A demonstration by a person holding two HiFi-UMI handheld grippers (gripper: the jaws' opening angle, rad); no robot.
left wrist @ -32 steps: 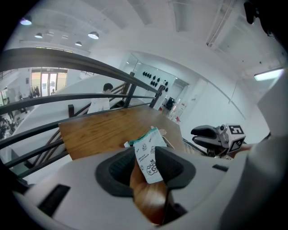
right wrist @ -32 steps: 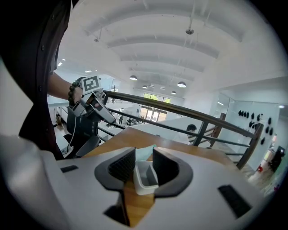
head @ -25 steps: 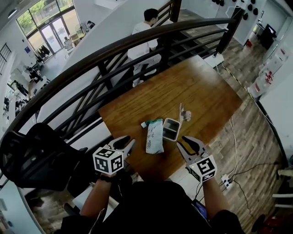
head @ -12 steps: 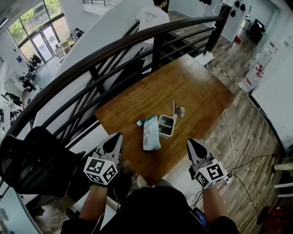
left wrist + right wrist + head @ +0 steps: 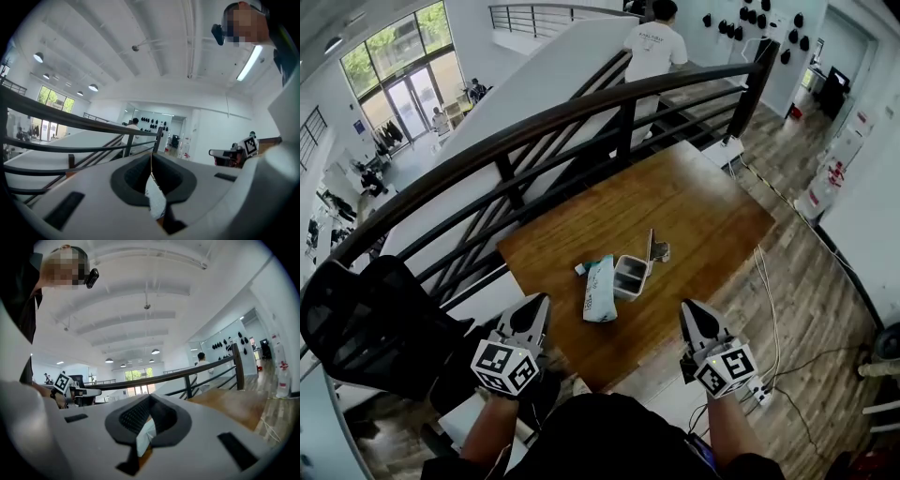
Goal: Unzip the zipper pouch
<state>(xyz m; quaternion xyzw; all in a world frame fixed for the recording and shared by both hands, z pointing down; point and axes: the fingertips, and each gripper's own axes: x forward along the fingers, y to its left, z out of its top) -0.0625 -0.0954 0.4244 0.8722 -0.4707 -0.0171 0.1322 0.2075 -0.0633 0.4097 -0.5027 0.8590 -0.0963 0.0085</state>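
Wooden bench carries the pale zipper pouch (small container just beside it); left gripper and right gripper hover short of it, jaws closed, empty.

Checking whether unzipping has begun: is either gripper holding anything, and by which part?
Nothing is held. The left gripper and right gripper are both shut and empty, short of the zipper pouch lying on the table.

Left gripper and right gripper side by side, level, jaws just closed, empty.
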